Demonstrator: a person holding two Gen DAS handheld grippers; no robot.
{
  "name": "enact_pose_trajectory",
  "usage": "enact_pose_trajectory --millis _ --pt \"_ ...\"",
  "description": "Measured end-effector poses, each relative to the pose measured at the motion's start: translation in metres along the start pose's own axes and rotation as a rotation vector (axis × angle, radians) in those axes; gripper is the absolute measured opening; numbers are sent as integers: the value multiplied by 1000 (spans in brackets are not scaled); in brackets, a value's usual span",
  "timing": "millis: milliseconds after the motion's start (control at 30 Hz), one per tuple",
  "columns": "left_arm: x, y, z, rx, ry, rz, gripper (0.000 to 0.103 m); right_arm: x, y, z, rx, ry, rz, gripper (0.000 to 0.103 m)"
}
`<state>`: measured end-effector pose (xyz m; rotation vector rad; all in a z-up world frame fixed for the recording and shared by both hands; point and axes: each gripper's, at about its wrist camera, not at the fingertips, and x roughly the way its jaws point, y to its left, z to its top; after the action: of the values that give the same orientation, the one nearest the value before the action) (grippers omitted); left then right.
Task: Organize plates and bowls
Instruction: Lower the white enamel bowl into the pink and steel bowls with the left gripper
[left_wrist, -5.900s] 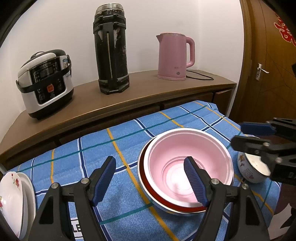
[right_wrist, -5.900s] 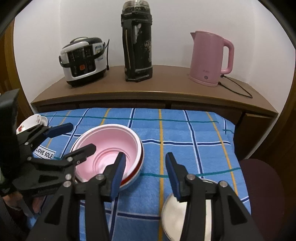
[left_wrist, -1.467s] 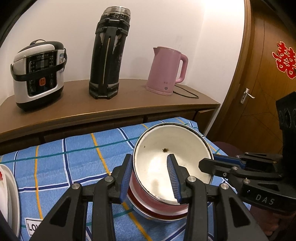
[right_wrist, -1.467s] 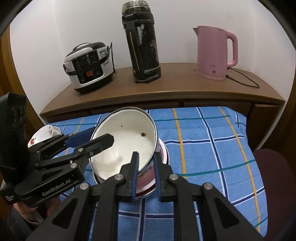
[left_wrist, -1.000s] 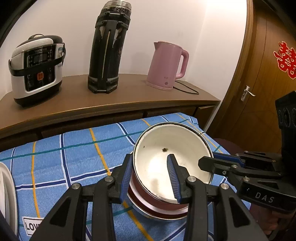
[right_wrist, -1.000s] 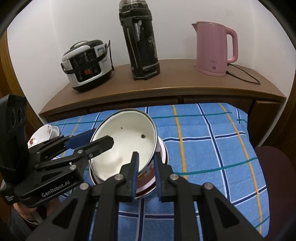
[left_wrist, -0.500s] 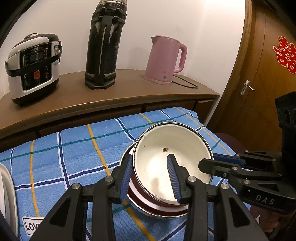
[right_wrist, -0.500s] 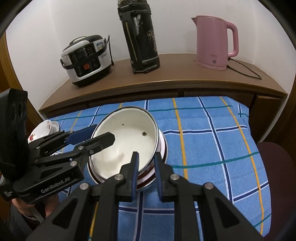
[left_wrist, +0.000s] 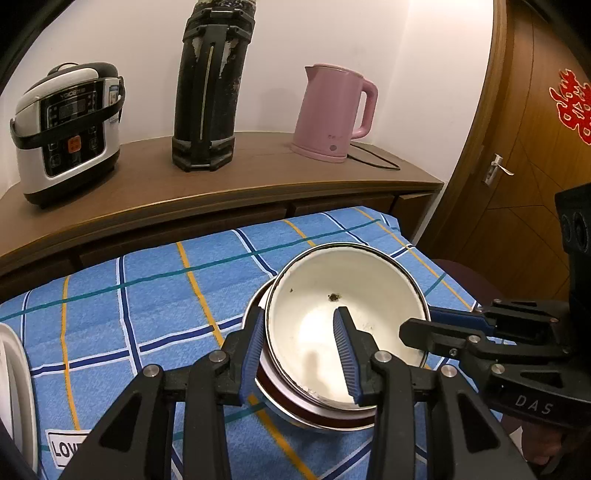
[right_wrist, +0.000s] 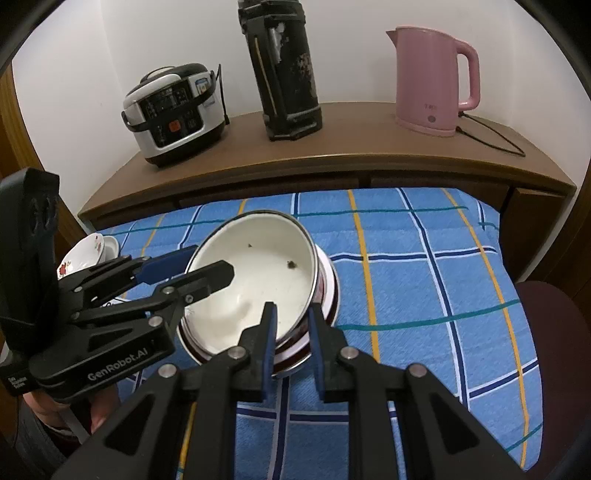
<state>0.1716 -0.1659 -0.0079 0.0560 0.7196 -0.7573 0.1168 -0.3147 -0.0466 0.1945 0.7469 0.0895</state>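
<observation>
The white bowl (left_wrist: 347, 317) sits tilted in the stacked bowls (left_wrist: 295, 402) on the blue checked cloth (left_wrist: 147, 295), in front of the pink kettle (left_wrist: 332, 114). The left gripper (left_wrist: 299, 350) pinches the white bowl's near wall; the right gripper (right_wrist: 291, 332) pinches its rim from the opposite side

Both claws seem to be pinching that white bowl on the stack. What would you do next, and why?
Probably open both and back away. The white bowl already sits nested in the stack, with the left gripper and right gripper each clamped over its rim, so nothing seems left but letting go.
</observation>
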Motion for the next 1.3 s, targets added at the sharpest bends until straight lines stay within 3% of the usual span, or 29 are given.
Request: enact_pose_trajectory --millis 1300 --pt "-1 -3 1 15 -5 1 41 1 3 -1 -28 -8 -40 18"
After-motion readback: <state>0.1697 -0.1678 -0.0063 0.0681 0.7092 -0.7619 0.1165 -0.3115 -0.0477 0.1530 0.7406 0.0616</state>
